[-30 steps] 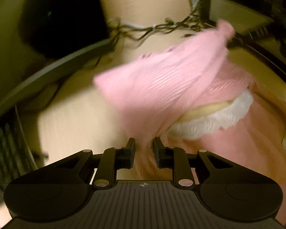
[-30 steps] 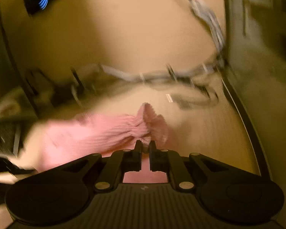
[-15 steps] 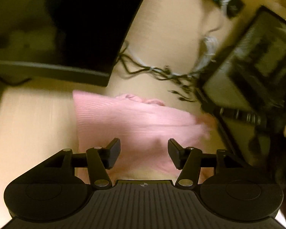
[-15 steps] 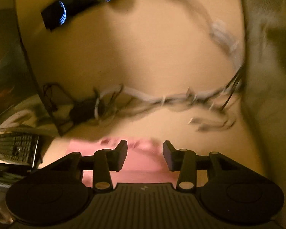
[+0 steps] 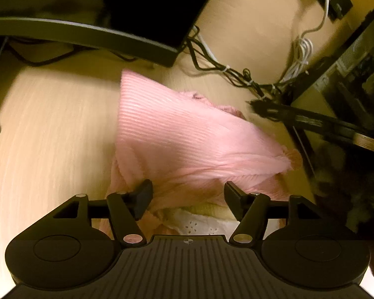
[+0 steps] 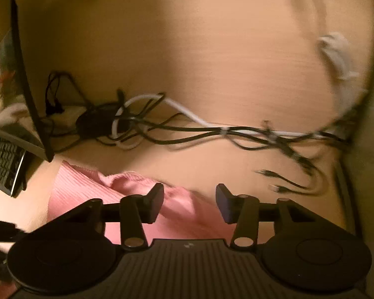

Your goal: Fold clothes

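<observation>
2 views: I take left wrist, then right.
Left wrist: my left gripper [image 5: 188, 194] is opening, jaws apart over the ribbed pink knit garment [image 5: 177, 134] on the pale wooden desk [image 5: 49, 129].
Right wrist: my right gripper [image 6: 189, 200] is opening, nothing pinched, garment [image 6: 92, 186] below; tangled black and white cables [image 6: 187, 127] beyond.

Both wrist cams close, angled down; shared pink garment [image 5: 182, 134], cables [image 6: 212, 127].

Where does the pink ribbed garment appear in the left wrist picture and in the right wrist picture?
Left wrist: the pink ribbed garment fills the centre, reaching down between the opening jaws.
Right wrist: it lies at lower left, passing behind the left finger.
Shared landmark: the bundle of black and white cables on the desk, beyond the garment in both views.
</observation>
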The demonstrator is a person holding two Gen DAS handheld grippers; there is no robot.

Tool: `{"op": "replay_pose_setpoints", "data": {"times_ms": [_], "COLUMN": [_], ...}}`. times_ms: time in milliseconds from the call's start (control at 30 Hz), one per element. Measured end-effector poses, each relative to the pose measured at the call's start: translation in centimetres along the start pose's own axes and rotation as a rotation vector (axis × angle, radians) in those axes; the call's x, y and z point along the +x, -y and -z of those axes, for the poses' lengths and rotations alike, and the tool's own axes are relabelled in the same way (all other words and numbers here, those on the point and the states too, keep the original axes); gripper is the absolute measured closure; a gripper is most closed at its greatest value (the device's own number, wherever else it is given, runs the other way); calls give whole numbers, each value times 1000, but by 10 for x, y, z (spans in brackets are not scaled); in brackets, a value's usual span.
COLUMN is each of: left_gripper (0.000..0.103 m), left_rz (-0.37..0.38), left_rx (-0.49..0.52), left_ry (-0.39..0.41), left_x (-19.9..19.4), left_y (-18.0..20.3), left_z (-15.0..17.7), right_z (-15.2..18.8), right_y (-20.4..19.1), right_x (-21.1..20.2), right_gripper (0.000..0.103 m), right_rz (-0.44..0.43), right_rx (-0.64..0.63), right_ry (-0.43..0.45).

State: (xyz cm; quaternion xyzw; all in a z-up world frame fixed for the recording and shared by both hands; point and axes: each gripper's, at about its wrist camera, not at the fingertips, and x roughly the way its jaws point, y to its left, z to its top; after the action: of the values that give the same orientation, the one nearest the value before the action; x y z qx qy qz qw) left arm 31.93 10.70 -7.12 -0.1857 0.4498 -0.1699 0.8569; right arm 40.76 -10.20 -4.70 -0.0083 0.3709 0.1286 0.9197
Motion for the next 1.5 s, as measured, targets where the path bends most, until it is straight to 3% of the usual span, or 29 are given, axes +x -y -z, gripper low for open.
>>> {"op": "replay_pose_setpoints", "data": {"times_ms": [133,200,367,533,567,633,667,767,967,1100,1267,1367,1433,1467,1500], "left_gripper": [20,15,15,15,15,15,15,15,12,10,10,10,10,10,10], "left_rz": [6,-7,-64,-58,-54,-47,-40,-7,93,155,235,256,247,245,248], "left_rx": [-47,-78,-160,-191,-194,-200,-207,-234,-278,-289,-231,-143,-82,-55,-44], "left_ry": [29,48,51,51,50,47,45,45,74,81,35,-26,-89,-119,-141], "left_x": [-28,-43,-54,-61,-63,-66,-68,-74,-101,-118,-118,-108,-97,-93,-89], "left_y": [-16,-30,-60,-64,-65,-65,-66,-73,-91,-103,-100,-88,-78,-74,-72], "left_z": [1,2,6,9,10,13,14,14,13,10,2,2,10,14,21], "right_z": [1,3,7,5,6,6,5,7,34,76,135,156,161,160,159], "right_y": [-12,-14,-19,-18,-19,-27,-30,-42,-71,-102,-135,-150,-153,-151,-148], "right_x": [40,43,51,61,62,58,54,23,-89,-141,-160,-175,-192,-200,-208], "right_gripper": [56,49,46,35,37,70,93,95,98,98,98,95,84,74,43], "right_rz": [19,7,13,-24,-26,-48,-63,-67,-141,-150,-79,-46,-33,-22,-8], "right_rx": [-59,-65,-86,-62,-71,-111,-120,-173,-193,-217,-163,-114,-71,-48,-18], "right_ry": [-70,-78,-91,-80,-74,-67,-71,-30,45,4,-95,-123,-117,-110,-103]}}
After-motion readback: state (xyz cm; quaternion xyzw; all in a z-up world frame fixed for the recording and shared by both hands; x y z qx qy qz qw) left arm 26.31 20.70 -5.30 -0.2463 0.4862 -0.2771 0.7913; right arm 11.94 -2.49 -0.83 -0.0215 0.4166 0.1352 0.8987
